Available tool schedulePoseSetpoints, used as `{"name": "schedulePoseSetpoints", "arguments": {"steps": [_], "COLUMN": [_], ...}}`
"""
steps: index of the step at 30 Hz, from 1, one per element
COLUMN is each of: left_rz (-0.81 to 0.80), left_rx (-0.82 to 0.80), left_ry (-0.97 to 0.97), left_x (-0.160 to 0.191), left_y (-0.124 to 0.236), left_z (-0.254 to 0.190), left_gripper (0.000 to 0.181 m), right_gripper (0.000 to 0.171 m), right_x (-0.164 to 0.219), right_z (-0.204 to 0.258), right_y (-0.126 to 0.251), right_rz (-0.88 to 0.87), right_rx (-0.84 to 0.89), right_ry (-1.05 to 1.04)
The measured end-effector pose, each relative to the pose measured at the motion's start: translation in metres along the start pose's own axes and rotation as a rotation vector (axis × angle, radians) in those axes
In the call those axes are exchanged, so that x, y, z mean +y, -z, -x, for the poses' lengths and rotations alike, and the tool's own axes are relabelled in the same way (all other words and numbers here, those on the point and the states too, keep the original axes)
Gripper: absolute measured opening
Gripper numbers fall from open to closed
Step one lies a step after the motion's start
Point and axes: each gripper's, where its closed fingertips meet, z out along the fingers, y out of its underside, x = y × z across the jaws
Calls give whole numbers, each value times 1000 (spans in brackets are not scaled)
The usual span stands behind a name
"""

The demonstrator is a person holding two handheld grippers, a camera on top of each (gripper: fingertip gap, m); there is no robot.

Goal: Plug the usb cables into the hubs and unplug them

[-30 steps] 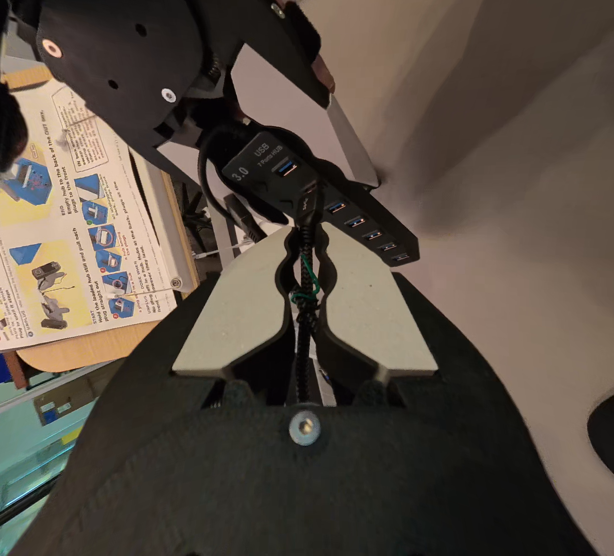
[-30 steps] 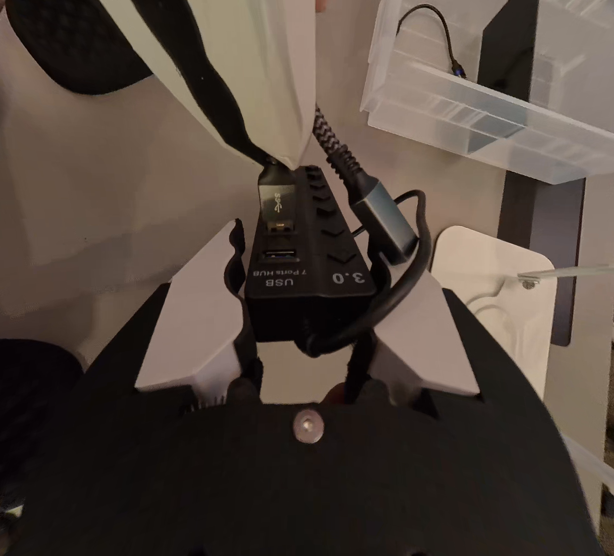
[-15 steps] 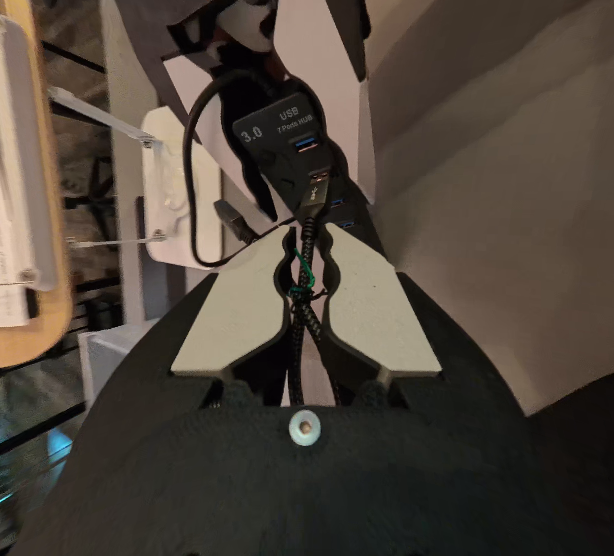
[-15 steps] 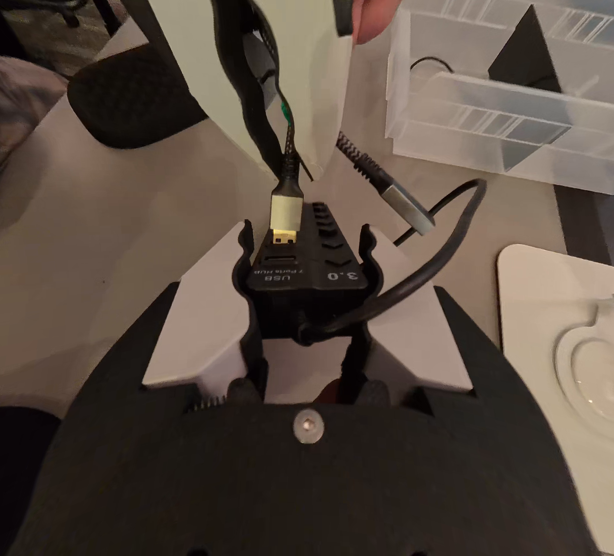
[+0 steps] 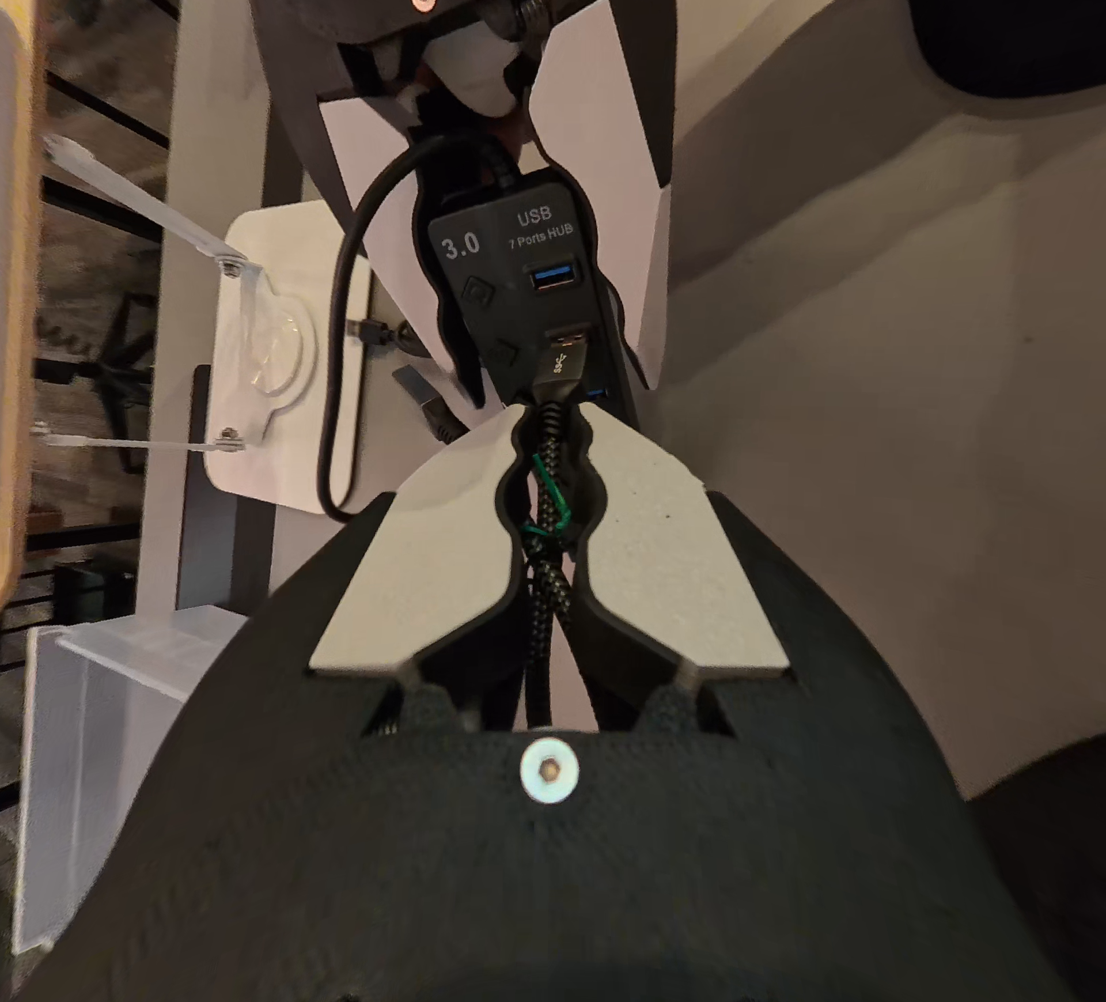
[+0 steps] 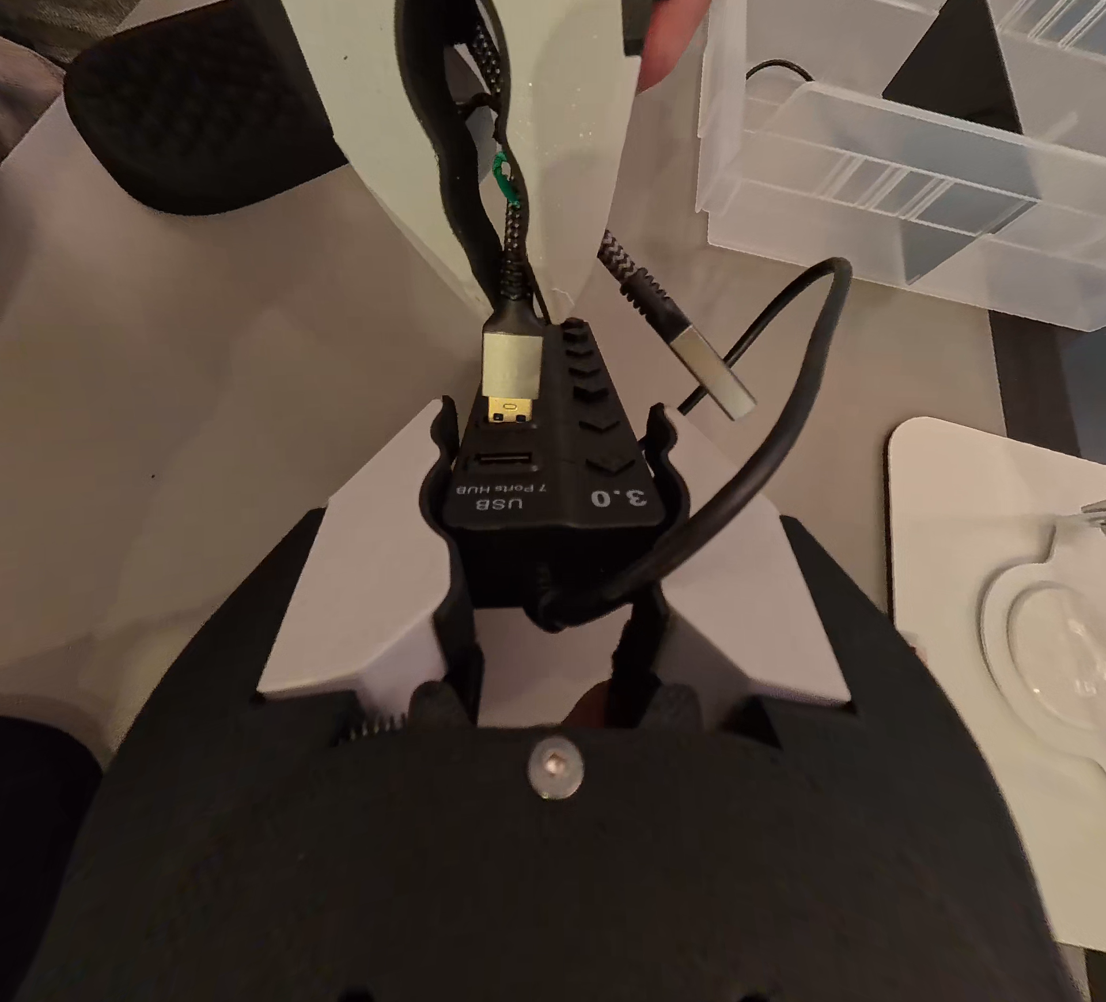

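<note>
My right gripper is shut on the near end of a black multi-port USB hub, held off the table. My left gripper is shut on a black braided USB cable with a green tie, just behind its plug. In the right wrist view the plug sits at the hub's second port with its gold metal tip exposed. I cannot tell whether the tip is still partly inside. The hub and the first, empty blue port face the left wrist view.
The cable's other silver plug hangs to the right of the hub. The hub's own black lead loops right. A clear plastic bin stands at the back right, a white plate at right, and a black pad at back left. My left and right fingertips are right by each other.
The plug has backed out of the hub's second port, and its gold tip now shows. Both grippers have turned, so the instruction sheet has left the left wrist view.
</note>
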Motion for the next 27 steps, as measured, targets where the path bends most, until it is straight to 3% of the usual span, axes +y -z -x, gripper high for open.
{"name": "schedulePoseSetpoints", "arguments": {"steps": [11,18,27], "left_rz": [14,-160,-132], "left_rx": [-219,-100,32], "left_ry": [-31,3,-37], "left_x": [-5,-1,-1], "left_y": [-3,0,1], "left_z": [1,2,5], "left_gripper": [9,8,9], "right_gripper": [62,62,62], "right_x": [3,-5,-5], "right_z": [-6,-7,-6], "right_y": [3,2,2], "right_rz": [1,14,20], "right_rx": [42,46,49], "right_ry": [-33,-6,13]}}
